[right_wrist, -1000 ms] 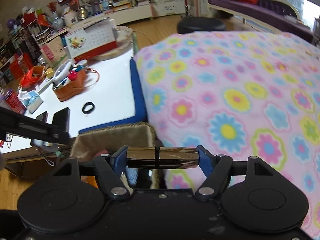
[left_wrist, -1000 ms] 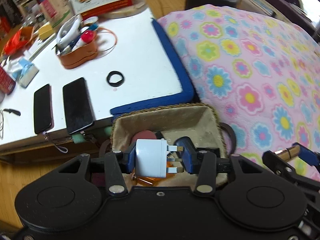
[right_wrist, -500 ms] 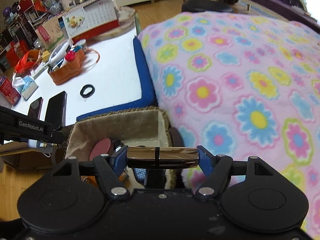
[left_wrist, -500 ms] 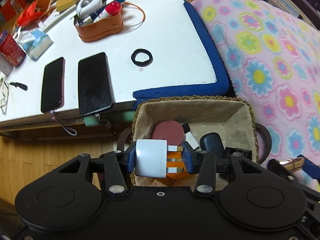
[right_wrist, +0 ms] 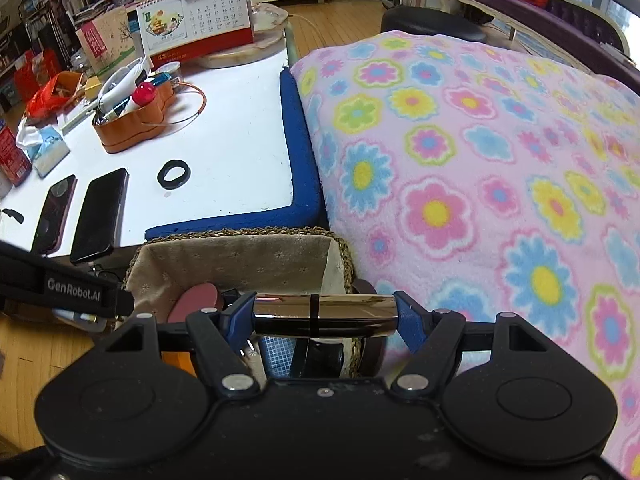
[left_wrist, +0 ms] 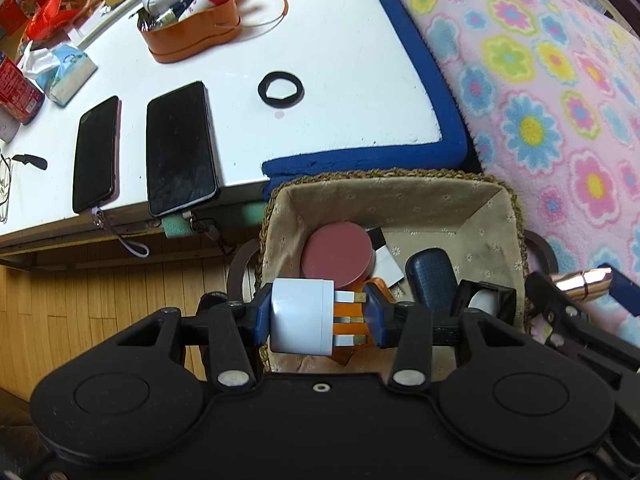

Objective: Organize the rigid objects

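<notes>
The white plug (left_wrist: 301,316) sat pinched endwise in the left gripper (left_wrist: 316,316), its prongs against the right-hand pad, hanging over the near left corner of the basket (left_wrist: 400,178). The shiny metal tube (right_wrist: 324,315) was clamped end to end in the right gripper (right_wrist: 324,316) above the basket's right side. Both drops would probably go best low and onto bare lining, clear of the round maroon lid (left_wrist: 338,254) and the dark blue case (left_wrist: 430,278), one hand letting go at a time.
</notes>
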`<state>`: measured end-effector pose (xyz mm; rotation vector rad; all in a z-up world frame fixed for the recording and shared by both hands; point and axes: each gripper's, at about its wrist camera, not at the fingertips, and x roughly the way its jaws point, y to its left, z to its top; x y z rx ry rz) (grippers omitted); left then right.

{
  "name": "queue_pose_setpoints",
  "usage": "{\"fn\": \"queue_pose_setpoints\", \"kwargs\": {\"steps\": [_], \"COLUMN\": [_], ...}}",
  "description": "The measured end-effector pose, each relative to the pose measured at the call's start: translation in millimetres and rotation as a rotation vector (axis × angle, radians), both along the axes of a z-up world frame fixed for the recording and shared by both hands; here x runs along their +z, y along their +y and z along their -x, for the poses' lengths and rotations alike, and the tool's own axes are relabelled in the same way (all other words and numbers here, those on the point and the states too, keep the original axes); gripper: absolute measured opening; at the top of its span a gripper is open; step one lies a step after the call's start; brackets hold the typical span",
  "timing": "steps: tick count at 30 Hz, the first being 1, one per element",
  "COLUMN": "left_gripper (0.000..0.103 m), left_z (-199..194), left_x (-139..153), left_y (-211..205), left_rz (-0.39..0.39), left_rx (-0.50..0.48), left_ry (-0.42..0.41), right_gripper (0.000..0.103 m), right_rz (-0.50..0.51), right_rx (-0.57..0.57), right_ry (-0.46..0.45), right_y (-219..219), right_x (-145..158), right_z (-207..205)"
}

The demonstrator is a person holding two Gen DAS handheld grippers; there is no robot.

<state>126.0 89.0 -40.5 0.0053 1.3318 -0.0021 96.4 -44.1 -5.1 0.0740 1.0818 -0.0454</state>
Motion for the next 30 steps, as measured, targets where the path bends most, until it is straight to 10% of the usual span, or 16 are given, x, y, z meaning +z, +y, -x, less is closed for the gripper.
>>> {"fn": "queue_pose_setpoints", "kwargs": {"steps": [30], "left_gripper": [0.06], "left_z": [-2], "left_x": [-1], "left_y": [5], "left_rz": [-0.008], "left_rx": [0.019], "left_ry": [0.015], "right_gripper": [0.078], "right_rz": [0.015], "right_rx": [-0.01], "right_ry": [0.033], "right_y": [10], "right_x": [-16], "right_z": [-18]}}
